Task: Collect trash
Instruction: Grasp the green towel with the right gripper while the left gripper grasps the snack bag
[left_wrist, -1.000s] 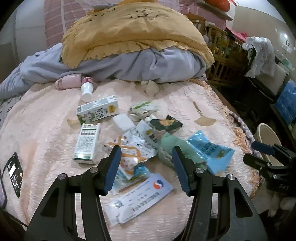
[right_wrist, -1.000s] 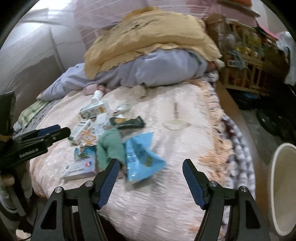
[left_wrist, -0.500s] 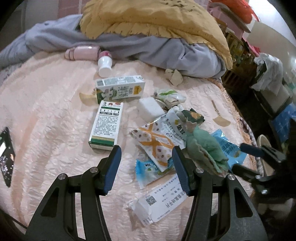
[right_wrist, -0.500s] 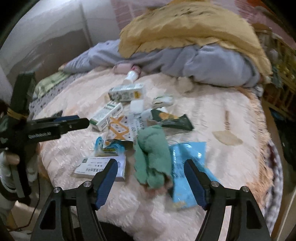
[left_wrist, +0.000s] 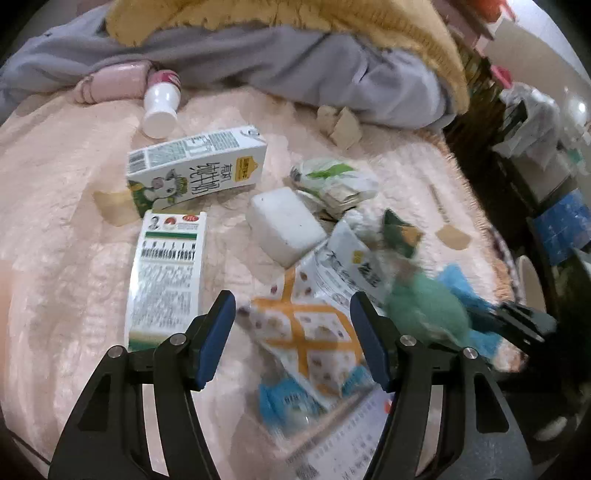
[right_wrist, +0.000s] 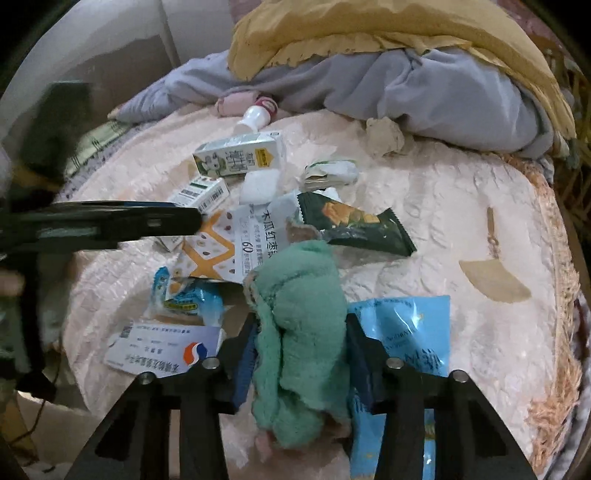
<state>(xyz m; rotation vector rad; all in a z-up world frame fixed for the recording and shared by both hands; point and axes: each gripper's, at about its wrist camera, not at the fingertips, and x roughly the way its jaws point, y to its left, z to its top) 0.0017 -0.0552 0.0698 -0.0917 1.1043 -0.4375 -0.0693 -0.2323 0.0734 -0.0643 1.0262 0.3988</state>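
Observation:
Trash lies scattered on a pink bedspread (left_wrist: 55, 206). My left gripper (left_wrist: 291, 336) is open, its jaws on either side of a white snack bag with orange lines (left_wrist: 310, 325); a white medicine box (left_wrist: 166, 280) lies just to its left. My right gripper (right_wrist: 301, 354) is shut on a crumpled green cloth (right_wrist: 299, 332), which also shows in the left wrist view (left_wrist: 424, 310). A blue wrapper (right_wrist: 410, 332) lies under it on the right. The left gripper's fingers (right_wrist: 110, 221) reach in from the left of the right wrist view.
A milk carton (left_wrist: 195, 170), a white bottle (left_wrist: 160, 107), a white block (left_wrist: 284, 225), a dark green snack bag (right_wrist: 354, 225), a small blue packet (right_wrist: 188, 299) and a long white box (right_wrist: 162, 347) lie around. Grey and yellow bedding (right_wrist: 406, 66) is piled behind.
My right gripper has closed on the green cloth. My left gripper has moved forward and down over the orange-lined bag.

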